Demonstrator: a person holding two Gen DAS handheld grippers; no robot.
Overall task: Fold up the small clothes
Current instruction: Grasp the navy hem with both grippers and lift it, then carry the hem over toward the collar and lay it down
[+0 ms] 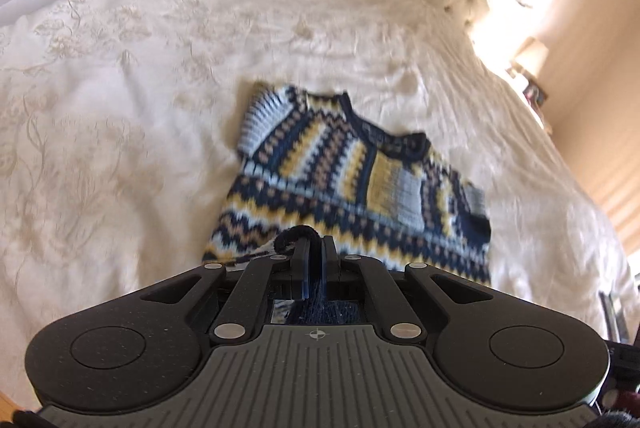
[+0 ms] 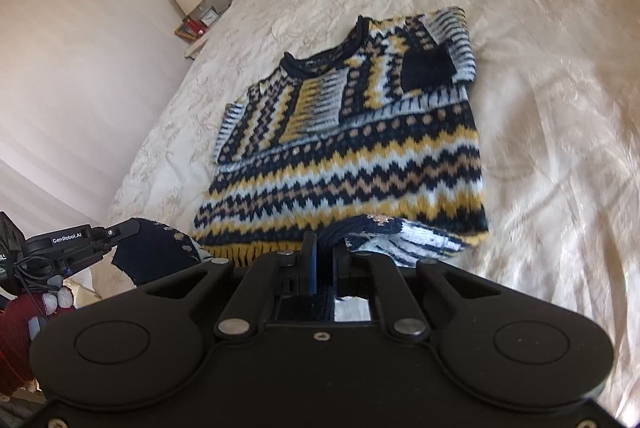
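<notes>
Both grippers, left [image 1: 313, 248] & right [image 2: 324, 248], pinch hem of navy-yellow zigzag knit sweater [image 2: 344, 156]; lift corners evenly, carry fwd to collar.

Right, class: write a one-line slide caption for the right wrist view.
Right hand-held gripper shut on the patterned sweater's hem, lifted off the cream bedspread.

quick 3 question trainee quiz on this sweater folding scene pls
1. True or false: both sleeves of the sweater are already folded in over its chest.
2. What does the left gripper pinch?
A. the collar
B. the bottom hem
C. the bedspread
3. Fill in: the right gripper is shut on the sweater's ____ edge.

Key:
1. True
2. B
3. bottom (hem), lifted off the bedspread
</notes>
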